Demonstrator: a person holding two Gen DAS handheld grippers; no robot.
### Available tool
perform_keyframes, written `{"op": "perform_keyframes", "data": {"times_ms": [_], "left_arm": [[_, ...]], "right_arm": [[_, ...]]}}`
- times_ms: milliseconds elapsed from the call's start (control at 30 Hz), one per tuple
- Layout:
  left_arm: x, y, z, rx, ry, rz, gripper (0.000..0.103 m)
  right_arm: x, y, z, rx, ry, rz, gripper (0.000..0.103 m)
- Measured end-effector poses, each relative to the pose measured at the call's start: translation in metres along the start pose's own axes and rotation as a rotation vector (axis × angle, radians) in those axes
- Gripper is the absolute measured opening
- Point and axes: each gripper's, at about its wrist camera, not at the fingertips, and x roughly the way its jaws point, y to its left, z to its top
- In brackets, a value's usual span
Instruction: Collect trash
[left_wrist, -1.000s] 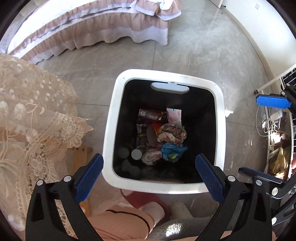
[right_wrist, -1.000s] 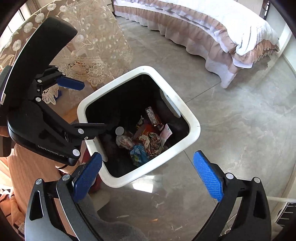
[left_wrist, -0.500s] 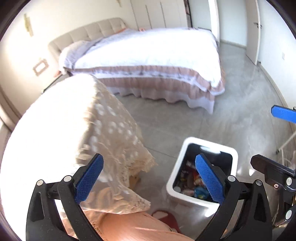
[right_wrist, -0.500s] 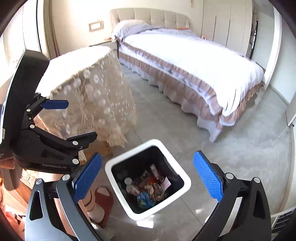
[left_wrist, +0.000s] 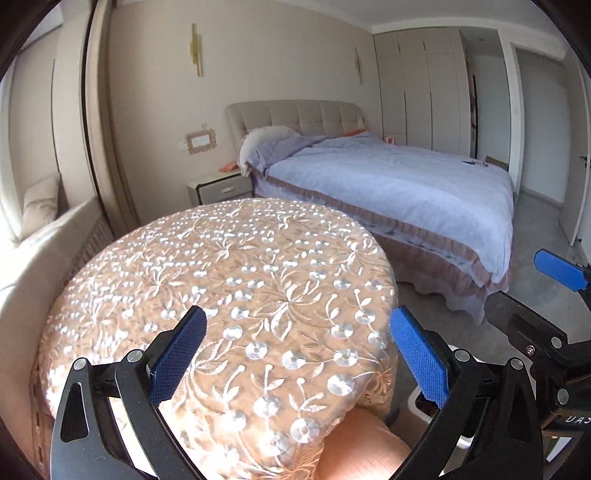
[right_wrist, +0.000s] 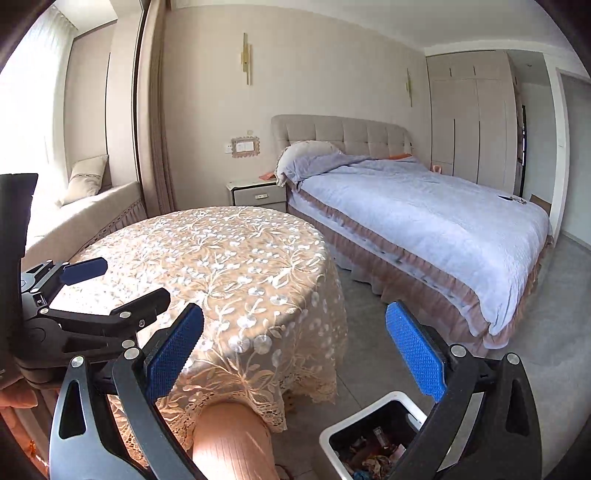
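The white trash bin (right_wrist: 334, 434) stands on the floor at the bottom right of the right wrist view, with crumpled wrappers (right_wrist: 369, 459) inside. In the left wrist view only a sliver of its rim (left_wrist: 415, 400) shows behind the right finger. My left gripper (left_wrist: 297, 354) is open and empty, raised over the round table with a lace cloth (left_wrist: 236, 273). My right gripper (right_wrist: 293, 354) is open and empty, above the table's edge (right_wrist: 229, 254) and the bin. No trash shows on the tabletop.
A large bed (right_wrist: 424, 221) with a blue-grey cover fills the right side, with a nightstand (right_wrist: 258, 194) beside it. A window seat with a cushion (right_wrist: 86, 179) is at the left. Grey floor (right_wrist: 369, 321) runs between table and bed. My knee (right_wrist: 231, 441) is under the table's edge.
Both grippers have tilted up from looking down into the bin to facing the table and bed. The bin has dropped to the bottom of both views. Both stay open.
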Motion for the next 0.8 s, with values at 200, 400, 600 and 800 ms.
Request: {"op": "perform_keyframes", "data": {"times_ms": [200, 400, 600, 800], "left_arm": [[-0.028, 0.053, -0.009, -0.088, -0.031, 0.062, 0.098], [-0.051, 0.087, -0.018, -0.147, -0.057, 0.126, 0.098], [-0.074, 0.114, -0.027, -0.219, -0.073, 0.167, 0.098], [-0.096, 0.127, -0.036, -0.245, -0.106, 0.208, 0.098]], "right_arm": [[-0.002, 0.055, 0.019, 0.012, -0.033, 0.06, 0.098], [-0.007, 0.099, 0.026, -0.016, -0.046, 0.105, 0.098], [-0.02, 0.138, 0.027, -0.061, -0.08, 0.139, 0.098], [-0.03, 0.155, 0.025, -0.071, -0.104, 0.141, 0.098]]}}
